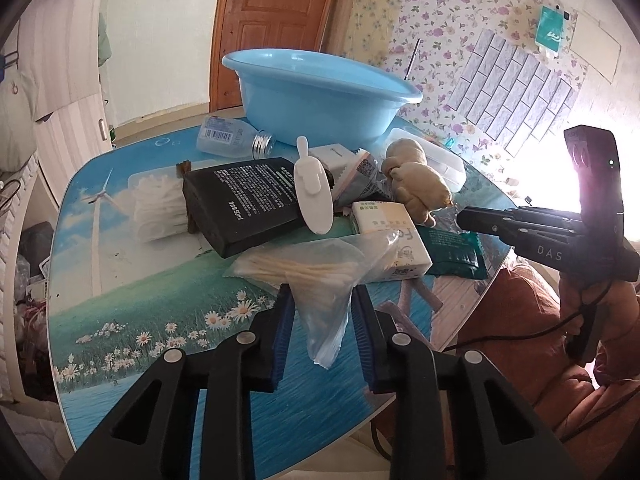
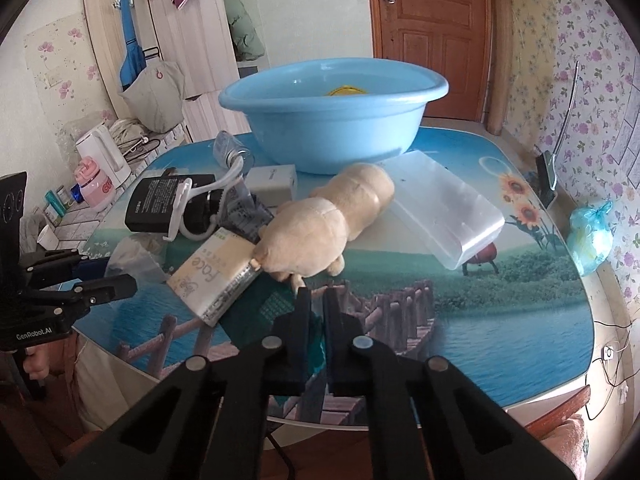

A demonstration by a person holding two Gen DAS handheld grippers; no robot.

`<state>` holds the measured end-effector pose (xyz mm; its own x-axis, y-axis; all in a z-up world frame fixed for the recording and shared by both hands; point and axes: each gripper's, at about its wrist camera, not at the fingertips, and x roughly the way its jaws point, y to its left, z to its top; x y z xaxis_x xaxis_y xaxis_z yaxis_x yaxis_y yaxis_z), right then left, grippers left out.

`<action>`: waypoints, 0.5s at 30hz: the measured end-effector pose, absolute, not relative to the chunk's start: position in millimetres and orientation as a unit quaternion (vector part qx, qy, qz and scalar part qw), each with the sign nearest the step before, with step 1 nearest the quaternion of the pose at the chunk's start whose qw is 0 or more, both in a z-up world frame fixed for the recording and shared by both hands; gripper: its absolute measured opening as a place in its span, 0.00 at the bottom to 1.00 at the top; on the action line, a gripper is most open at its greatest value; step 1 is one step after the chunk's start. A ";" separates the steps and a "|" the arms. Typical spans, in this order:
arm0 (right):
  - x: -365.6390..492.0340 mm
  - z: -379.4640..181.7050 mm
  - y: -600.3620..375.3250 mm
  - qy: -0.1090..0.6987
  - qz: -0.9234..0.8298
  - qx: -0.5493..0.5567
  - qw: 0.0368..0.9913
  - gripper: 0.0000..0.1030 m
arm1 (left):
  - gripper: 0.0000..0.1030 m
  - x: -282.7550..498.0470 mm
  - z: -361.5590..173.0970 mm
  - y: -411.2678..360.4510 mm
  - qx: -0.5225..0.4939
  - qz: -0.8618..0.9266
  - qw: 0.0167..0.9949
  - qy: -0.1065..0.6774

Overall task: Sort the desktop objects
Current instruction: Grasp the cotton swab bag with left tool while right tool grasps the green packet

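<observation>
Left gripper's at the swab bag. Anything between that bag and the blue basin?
Yes. The swab bag at the left gripper has a pile between it and the blue basin: black box, white plastic piece, tissue pack. Above them nothing visible blocks the way.

We see the basin [image 2: 332, 120] at the far side of the desk [image 2: 500, 320], with the heap of things before it. In the right wrist view the plush toy [image 2: 332, 220] lies before the basin, the lidded box [image 2: 444, 216] just to its right, the tissue pack [image 2: 216, 280] to its left. Further left lies the flat bottle [image 2: 160, 204], the small bottle [image 2: 232, 150] behind it. The bag of swabs [image 1: 304, 272] lies nearest, at the heap's front.
</observation>
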<state>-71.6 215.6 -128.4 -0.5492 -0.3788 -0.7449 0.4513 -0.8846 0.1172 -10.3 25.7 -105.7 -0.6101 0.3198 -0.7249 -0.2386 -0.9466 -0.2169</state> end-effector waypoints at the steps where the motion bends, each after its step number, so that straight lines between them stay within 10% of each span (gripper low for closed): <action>1: -72.0 -129.0 216.5 0.041 -0.878 0.414 0.236 0.06 | 0.27 -9.9 -105.7 24.9 -0.413 0.896 0.155 -0.049; 15: -74.1 -123.4 223.4 0.041 -0.883 0.403 0.237 0.08 | 0.27 -0.9 -111.9 14.4 -0.431 0.892 0.132 -0.041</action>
<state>-74.1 223.4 -123.4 -0.5625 -0.3848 -0.7318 0.4515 -0.8844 0.1180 -0.9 14.4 -111.9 -0.5932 0.2719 -0.7577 -0.2005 -0.9615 -0.1880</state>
